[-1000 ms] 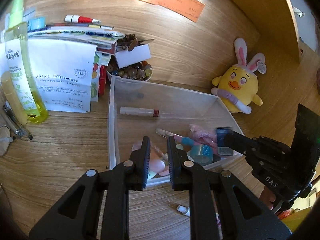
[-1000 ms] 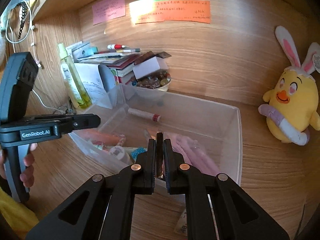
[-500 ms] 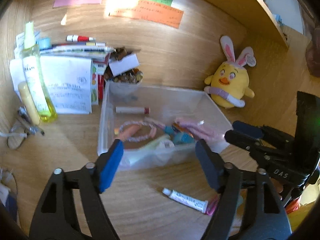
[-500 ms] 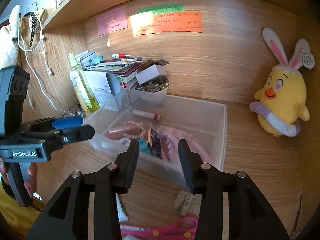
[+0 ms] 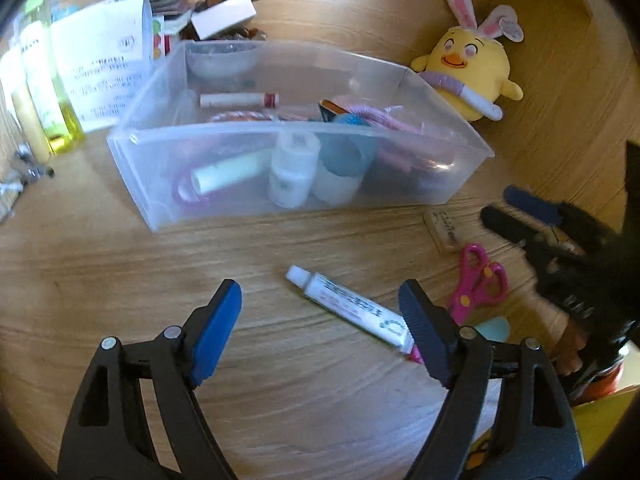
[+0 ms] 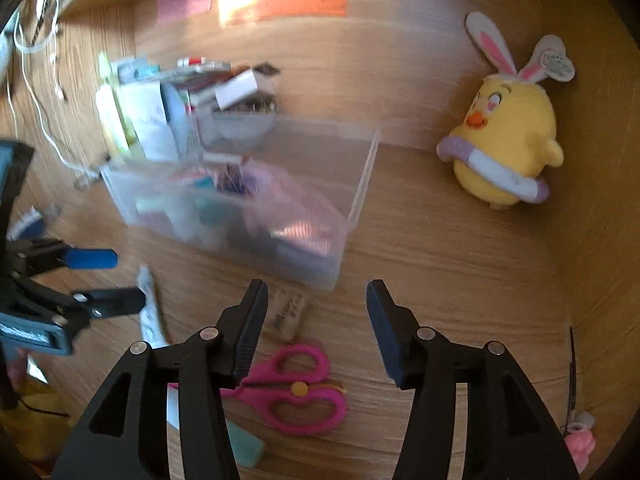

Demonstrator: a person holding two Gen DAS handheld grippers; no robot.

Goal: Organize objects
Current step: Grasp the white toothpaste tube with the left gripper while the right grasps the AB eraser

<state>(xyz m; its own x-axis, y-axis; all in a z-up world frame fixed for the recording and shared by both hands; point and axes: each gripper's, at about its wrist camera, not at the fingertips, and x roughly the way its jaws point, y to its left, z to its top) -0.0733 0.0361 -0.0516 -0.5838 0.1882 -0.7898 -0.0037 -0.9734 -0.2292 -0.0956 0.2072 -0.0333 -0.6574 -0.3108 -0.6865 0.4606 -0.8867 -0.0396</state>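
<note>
White, soft and light, the tube (image 5: pixel 350 306) at one o'clock of the spread, empty left gripper (image 5: pixel 320 312) seems best pinched mid-body; right gripper (image 6: pixel 316 320) jaws are opening, empty.

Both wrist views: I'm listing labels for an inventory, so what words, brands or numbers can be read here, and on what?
Nothing reads clearly enough to quote.
White tube: dark lettering, blurred.
White paper sheet: printed lines and a round stamp, too small.
Orange sticky note: writing, blurred.
Eraser: dark print, blurred.
Plush chick's ear tag: print, too small.
</note>
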